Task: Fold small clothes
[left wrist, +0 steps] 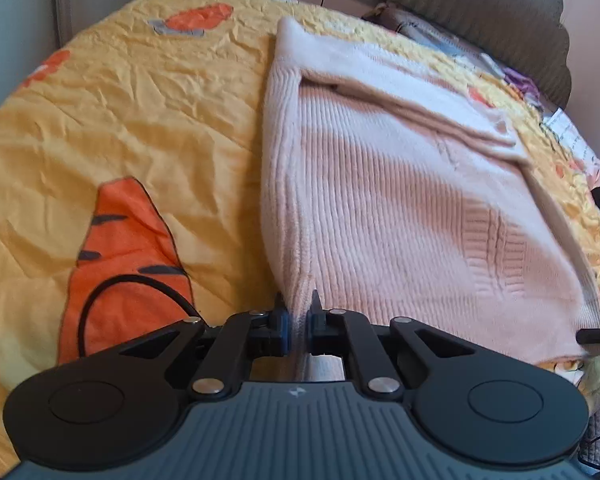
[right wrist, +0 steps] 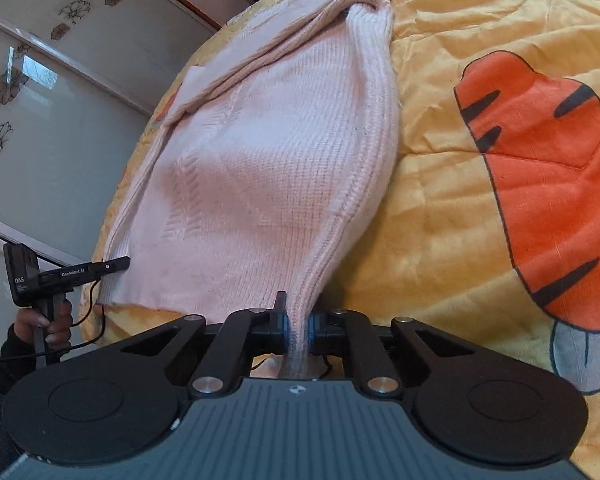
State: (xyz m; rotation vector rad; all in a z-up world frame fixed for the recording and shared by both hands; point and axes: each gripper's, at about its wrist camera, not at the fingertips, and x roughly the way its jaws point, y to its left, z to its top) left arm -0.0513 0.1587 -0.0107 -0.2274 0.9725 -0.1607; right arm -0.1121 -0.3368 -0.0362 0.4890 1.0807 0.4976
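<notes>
Left wrist view is showing the left gripper (left wrist: 298, 326) and right gripper (right wrist: 298, 326) both clamping the pale pink ribbed knit sweater (left wrist: 400, 200) at its near hem corners on the yellow tiger-print quilt (left wrist: 132, 120), and carrying that hem evenly toward the collar should be keeping the fold square.

Yellow tiger-print bedspread (left wrist: 140, 120), grey headboard (left wrist: 480, 12)

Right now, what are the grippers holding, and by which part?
Both hold the pink knit sweater: left gripper and right gripper each pinch a bunched edge at its near end.
</notes>
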